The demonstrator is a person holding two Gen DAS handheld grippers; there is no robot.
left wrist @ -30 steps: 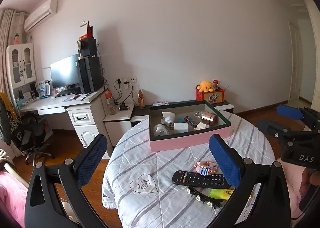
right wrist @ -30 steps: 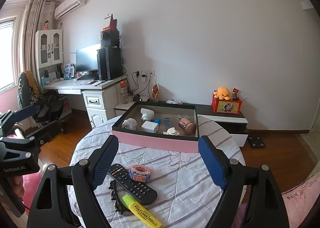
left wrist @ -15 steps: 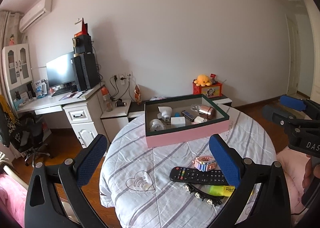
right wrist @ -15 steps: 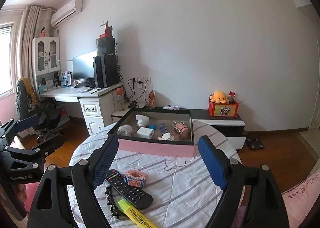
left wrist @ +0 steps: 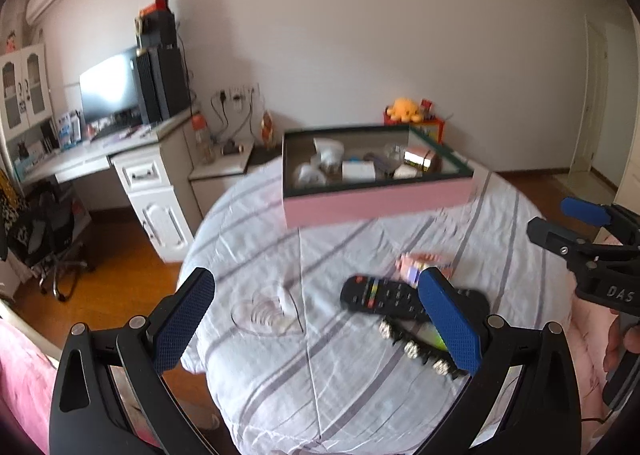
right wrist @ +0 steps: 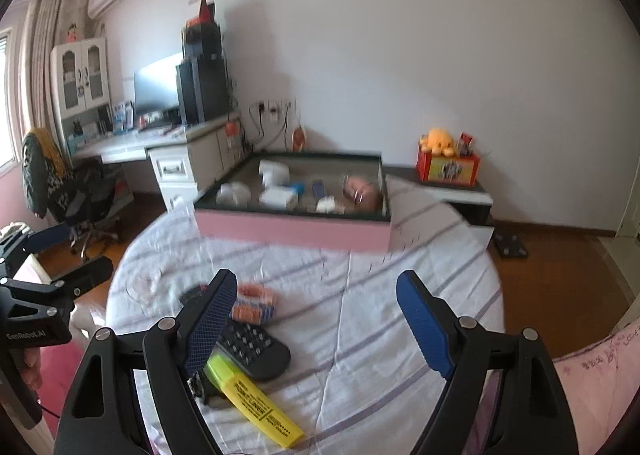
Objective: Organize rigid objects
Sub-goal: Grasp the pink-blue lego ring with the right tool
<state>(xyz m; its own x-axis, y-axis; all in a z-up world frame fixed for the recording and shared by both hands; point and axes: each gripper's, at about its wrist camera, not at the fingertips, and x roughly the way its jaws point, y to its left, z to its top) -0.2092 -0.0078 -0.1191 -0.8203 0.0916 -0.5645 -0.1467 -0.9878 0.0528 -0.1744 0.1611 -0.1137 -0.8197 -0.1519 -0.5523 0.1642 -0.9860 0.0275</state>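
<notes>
A flat black plastic remote control (left wrist: 404,297) with rows of small buttons lies near the front of the round worktop (left wrist: 352,395), which is draped in a pale, wrinkled quilted cloth with grey stripes. Touching its far edge is a small blocky pink and orange toy built of studded bricks (right wrist: 254,303); it is blurred, so its form is hard to read. Against the remote's near side lie a chunky yellow plastic highlighter with black print (right wrist: 256,405) and a black toothed hair clip set with pale round studs (left wrist: 416,349). Farther back on the cloth stands a shallow rectangular pink box with a dark green rim (left wrist: 376,201), holding a jumble of small white plastic pieces, a white block, a blue item and a shiny rose-coloured metal cylinder. The left gripper (left wrist: 316,321), black-framed with blue dimpled rubber pads, hangs over the near left of the cloth with its jaws spread wide and nothing between them; its right pad sits in front of the remote's right part. The right gripper (right wrist: 314,329), of the same build, is likewise wide open and holds nothing, its left pad overlapping the remote and the toy in the right wrist view. Beyond the worktop are a white desk with a dark monitor (left wrist: 110,89) on the left and a yellow plush toy on a red box (right wrist: 444,159) on the right.
</notes>
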